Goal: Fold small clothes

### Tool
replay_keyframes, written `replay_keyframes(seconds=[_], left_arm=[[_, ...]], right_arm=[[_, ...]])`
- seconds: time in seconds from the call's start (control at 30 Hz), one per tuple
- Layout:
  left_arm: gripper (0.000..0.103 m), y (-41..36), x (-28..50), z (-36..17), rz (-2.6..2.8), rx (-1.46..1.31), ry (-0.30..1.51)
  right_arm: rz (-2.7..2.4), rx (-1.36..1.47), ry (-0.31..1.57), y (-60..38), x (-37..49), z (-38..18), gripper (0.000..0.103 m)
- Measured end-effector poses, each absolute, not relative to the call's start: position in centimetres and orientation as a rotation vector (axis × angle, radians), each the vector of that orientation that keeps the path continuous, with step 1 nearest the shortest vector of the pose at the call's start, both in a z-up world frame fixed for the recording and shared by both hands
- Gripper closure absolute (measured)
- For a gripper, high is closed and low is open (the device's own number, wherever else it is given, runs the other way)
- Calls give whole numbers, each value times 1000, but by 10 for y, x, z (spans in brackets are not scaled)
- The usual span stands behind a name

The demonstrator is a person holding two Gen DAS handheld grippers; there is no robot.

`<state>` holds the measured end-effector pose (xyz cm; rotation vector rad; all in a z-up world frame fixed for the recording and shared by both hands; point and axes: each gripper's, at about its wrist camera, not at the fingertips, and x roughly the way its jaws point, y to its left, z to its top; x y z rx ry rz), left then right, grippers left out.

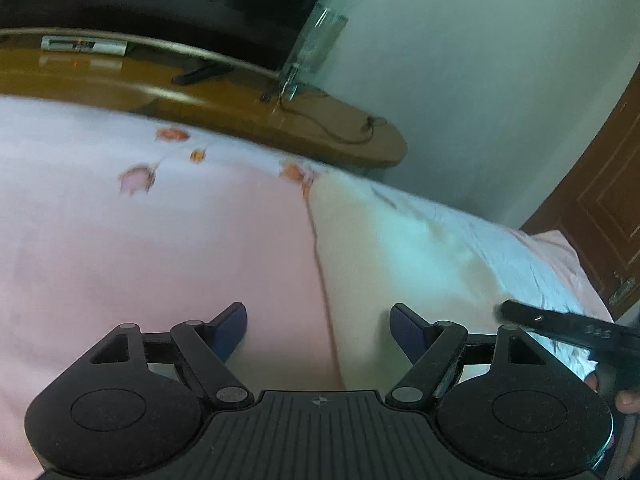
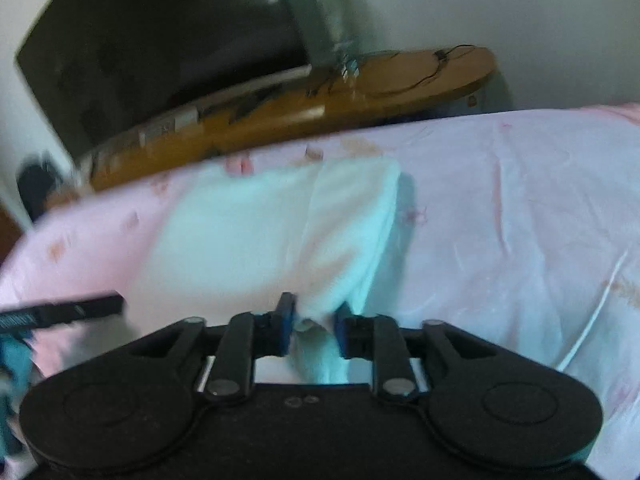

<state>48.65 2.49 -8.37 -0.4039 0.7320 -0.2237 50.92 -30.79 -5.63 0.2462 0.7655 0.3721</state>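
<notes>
Pink bedsheet (image 2: 520, 208); right hand-held gripper (image 2: 314, 326) pinching white garment (image 2: 256, 232); left hand-held gripper (image 1: 318, 332) wide, empty.

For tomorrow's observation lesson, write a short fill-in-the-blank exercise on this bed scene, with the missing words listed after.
1. The white cloth lies on a ____ bedsheet.
2. The fingers of the ____ gripper stand wide apart with nothing between them.
3. White cloth sits between the fingers of the ____ gripper.
4. Beyond the bed, a dark screen stands on a ____ shelf.

Missing words: pink; left; right; wooden
</notes>
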Motion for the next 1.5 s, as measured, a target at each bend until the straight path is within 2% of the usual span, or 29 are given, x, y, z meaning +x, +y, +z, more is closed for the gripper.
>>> replay_keyframes(seconds=[0.07, 0.17, 0.23, 0.27, 0.33, 0.43, 0.6, 0.63, 0.67, 0.77, 0.9, 0.93, 0.97, 1.0, 1.03, 1.3, 1.5], left_arm=[[26, 23, 498, -84, -232, -403, 732], [25, 18, 513, -92, -254, -422, 767], [25, 20, 516, -95, -248, -437, 772], [25, 22, 515, -95, -241, -441, 759], [25, 28, 514, -99, -236, -448, 765], [25, 31, 517, -98, -245, -442, 773], [25, 25, 512, -95, -265, -409, 779], [25, 24, 509, -95, -273, -409, 781], [25, 24, 506, -95, -277, -411, 780], [25, 22, 497, -99, -280, -421, 775], [25, 25, 484, -96, -283, -437, 784], [25, 26, 478, -95, -283, -427, 784], [25, 27, 471, -95, -281, -419, 785], [25, 28, 464, -95, -280, -418, 786], [25, 31, 455, -96, -279, -424, 786], [25, 41, 386, -102, -240, -528, 753], [25, 44, 363, -108, -234, -558, 750]], right_arm=[[352, 309, 716, -318, 511, -55, 67], [320, 369, 731, -325, 530, -65, 67], [339, 365, 770, -319, 537, -73, 83], [385, 343, 791, -311, 537, -76, 87], [423, 202, 782, -280, 528, -74, 87], [405, 228, 756, -286, 527, -74, 87], [380, 337, 762, -318, 513, -74, 75], [380, 356, 748, -321, 506, -73, 68], [389, 360, 742, -324, 498, -74, 67], [400, 356, 749, -319, 494, -78, 67], [441, 515, 873, -321, 503, -90, 84], [435, 524, 880, -324, 501, -88, 84], [418, 507, 875, -326, 497, -84, 84], [366, 470, 853, -328, 488, -79, 74], [330, 448, 837, -331, 477, -76, 69], [343, 553, 782, -340, 394, -80, 72], [320, 762, 796, -353, 359, -93, 69]])
